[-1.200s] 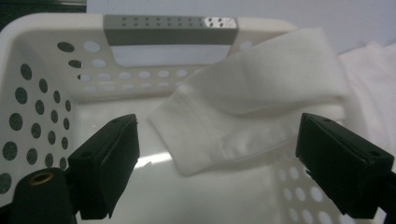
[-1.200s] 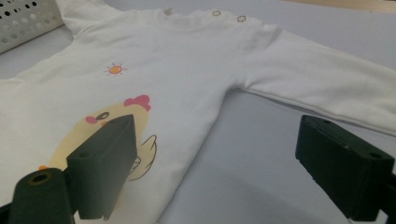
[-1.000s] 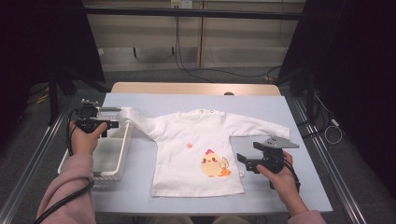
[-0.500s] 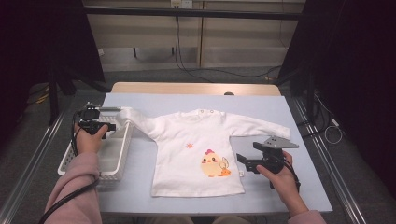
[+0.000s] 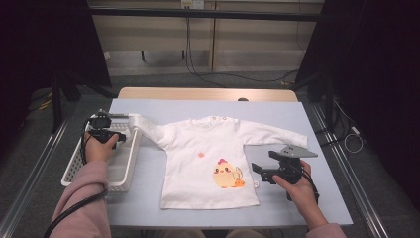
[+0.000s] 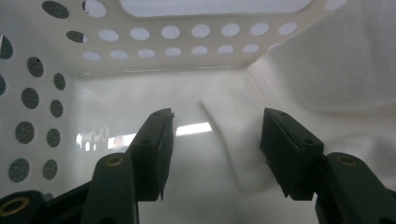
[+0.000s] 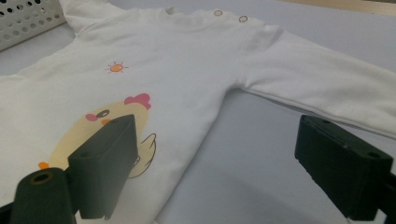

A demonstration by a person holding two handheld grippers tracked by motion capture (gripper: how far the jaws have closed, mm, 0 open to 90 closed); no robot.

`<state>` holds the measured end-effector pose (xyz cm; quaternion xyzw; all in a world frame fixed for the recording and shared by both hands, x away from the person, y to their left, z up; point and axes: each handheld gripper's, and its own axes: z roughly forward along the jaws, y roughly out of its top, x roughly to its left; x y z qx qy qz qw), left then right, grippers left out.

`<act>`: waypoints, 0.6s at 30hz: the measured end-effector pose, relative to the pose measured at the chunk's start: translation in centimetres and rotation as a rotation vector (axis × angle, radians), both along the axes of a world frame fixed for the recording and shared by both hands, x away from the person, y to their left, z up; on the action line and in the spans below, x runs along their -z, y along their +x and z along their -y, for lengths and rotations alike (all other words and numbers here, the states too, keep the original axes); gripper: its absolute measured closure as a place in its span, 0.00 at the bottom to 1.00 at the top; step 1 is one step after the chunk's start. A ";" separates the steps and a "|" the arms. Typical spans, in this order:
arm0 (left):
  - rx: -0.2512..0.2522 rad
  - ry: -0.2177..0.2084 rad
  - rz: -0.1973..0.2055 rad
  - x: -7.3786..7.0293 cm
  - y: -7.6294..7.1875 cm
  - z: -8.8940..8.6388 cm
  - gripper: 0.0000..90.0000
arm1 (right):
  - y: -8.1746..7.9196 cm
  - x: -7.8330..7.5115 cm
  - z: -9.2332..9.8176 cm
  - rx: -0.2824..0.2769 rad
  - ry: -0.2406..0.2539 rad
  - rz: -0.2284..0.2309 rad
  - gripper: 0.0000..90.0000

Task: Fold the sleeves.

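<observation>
High view looks forward and down over the pale blue table (image 5: 297, 124). Left gripper view sits close inside the white perforated plastic basket (image 6: 154, 42); right gripper view skims the white chick-print shirt (image 7: 187, 70), which the high view shares.

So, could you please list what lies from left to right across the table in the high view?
White perforated basket → left gripper → white shirt with its chick print → right gripper.
</observation>
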<state>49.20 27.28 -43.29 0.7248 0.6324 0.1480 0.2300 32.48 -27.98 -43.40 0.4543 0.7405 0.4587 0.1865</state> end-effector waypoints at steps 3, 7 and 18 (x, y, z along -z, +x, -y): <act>0.016 -0.015 -0.001 0.0 -0.1 0.4 0.57 | 0.0 0.0 0.0 -0.003 -0.002 0.003 0.15; 0.020 -0.019 0.005 -0.1 -0.1 0.7 0.70 | 0.1 0.0 0.0 -0.002 -0.004 0.005 0.15; -0.021 -0.122 -0.016 0.1 -0.3 0.6 0.94 | -0.1 -0.1 0.2 -0.003 -0.003 0.012 0.15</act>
